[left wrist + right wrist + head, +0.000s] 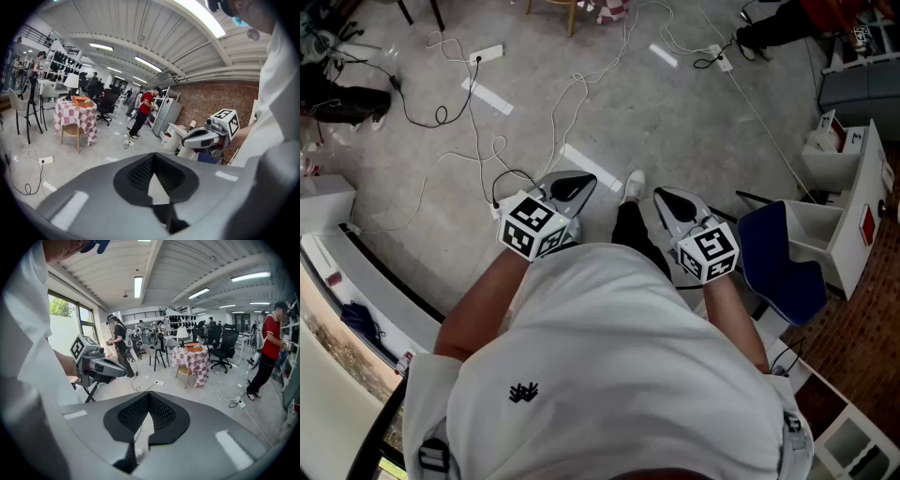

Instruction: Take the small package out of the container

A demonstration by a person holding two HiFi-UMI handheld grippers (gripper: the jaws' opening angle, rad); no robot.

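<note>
No small package shows in any view, and I cannot tell which thing here is the container. I hold both grippers in front of my body above the concrete floor, pointing forward. In the head view my left gripper (570, 187) is shut with nothing in it, and my right gripper (673, 202) is also shut and empty. The left gripper view has its own jaws (153, 158) meeting at the tips, with the right gripper (202, 137) off to the side. In the right gripper view the jaws (149, 397) are closed, and the left gripper (104, 367) hangs at the left.
Cables and a power strip (487, 53) lie on the floor ahead. A blue chair (783, 267) and a white shelf unit (861, 202) stand at my right. A checkered table (191, 363) and a person in red (268, 348) are farther off.
</note>
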